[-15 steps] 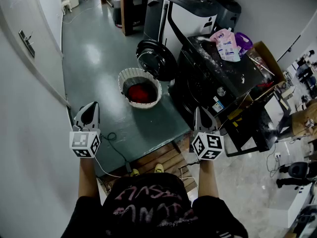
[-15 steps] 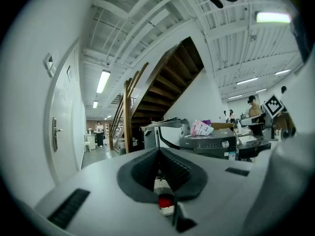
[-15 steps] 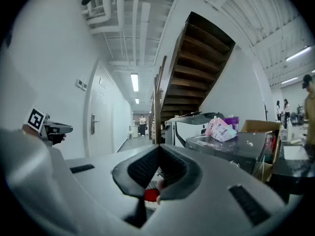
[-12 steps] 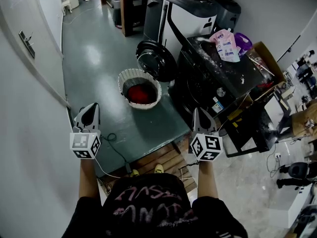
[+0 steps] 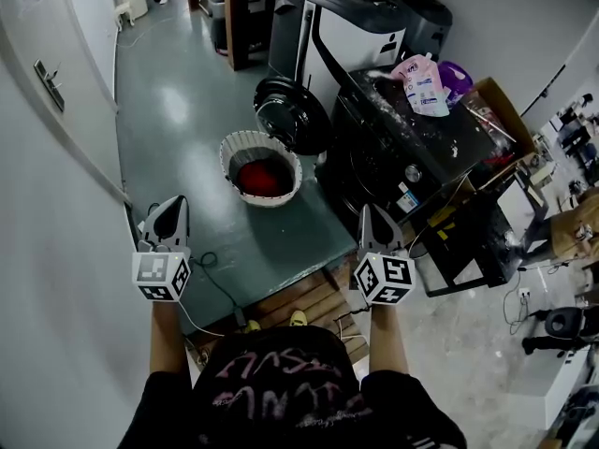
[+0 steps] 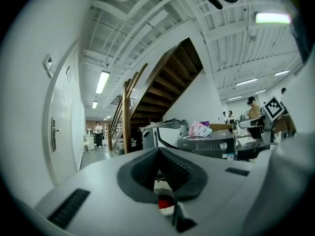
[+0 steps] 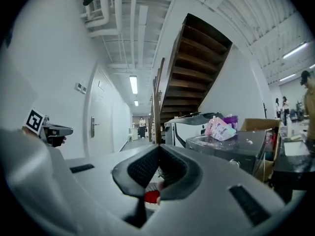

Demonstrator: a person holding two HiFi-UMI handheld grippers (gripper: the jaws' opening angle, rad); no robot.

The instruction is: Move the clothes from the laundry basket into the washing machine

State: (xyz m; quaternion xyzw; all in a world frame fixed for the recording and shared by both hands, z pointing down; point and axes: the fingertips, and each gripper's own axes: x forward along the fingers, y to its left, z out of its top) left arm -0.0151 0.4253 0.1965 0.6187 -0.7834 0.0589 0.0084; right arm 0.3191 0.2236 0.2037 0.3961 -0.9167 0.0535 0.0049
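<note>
Both tools are held level, near the person and well short of the basket (image 5: pixel 226 162). The left gripper (image 5: pixel 170 211) has its jaws pressed together on nothing, and so has the right gripper (image 5: pixel 375 221) (each gripper view shows the pads meeting). The basket stands on the floor farther off, just left of the washer (image 5: pixel 412 157), whose round door (image 5: pixel 292 112) hangs open beside it. Red clothes (image 5: pixel 263 178) lie in the basket. A pink pouch (image 5: pixel 421 84) lies on the washer.
</note>
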